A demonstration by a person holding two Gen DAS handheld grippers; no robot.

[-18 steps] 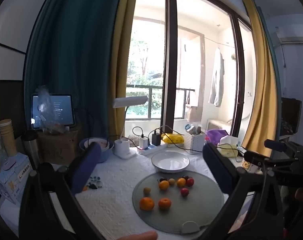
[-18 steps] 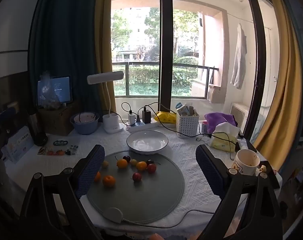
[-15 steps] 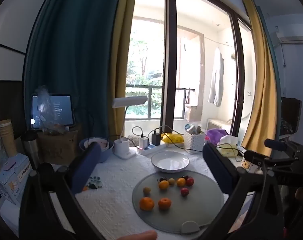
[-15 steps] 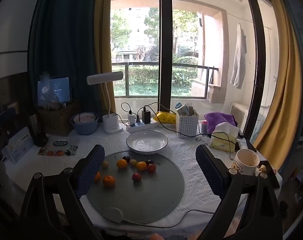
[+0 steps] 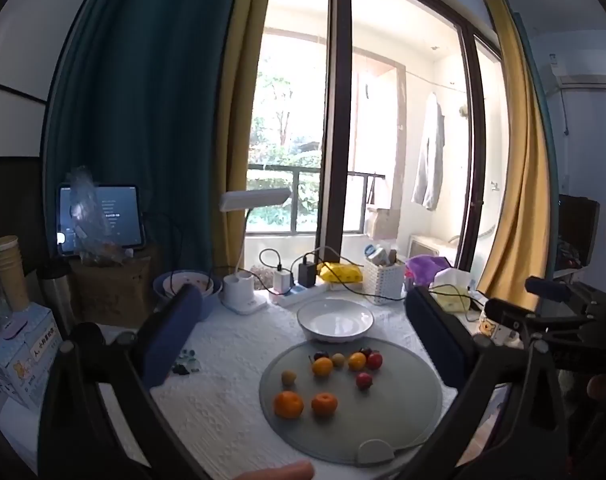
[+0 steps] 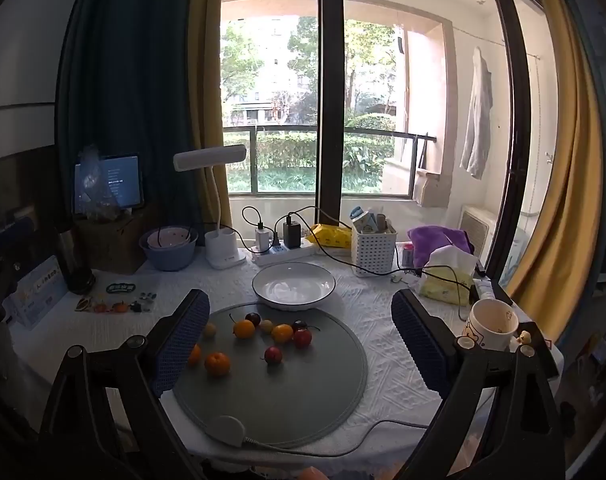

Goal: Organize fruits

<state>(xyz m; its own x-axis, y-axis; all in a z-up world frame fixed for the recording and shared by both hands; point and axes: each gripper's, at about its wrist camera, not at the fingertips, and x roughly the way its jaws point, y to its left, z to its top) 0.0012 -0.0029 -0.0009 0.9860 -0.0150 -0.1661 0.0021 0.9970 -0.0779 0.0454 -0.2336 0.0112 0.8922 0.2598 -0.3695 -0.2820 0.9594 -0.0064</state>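
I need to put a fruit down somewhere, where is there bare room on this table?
The white round plate holds nothing. The grey round mat is bare on its near and right part, short of the white puck. Its far left is crowded with small fruits. Chargers and cables crowd the back.

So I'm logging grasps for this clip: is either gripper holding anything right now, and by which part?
Nothing is held. The left gripper and right gripper are both open and empty, above the table; the fruits lie on the round mat.

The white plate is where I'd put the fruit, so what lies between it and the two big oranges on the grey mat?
In the right wrist view, smaller fruits lie on the grey mat between the white plate and the two oranges.
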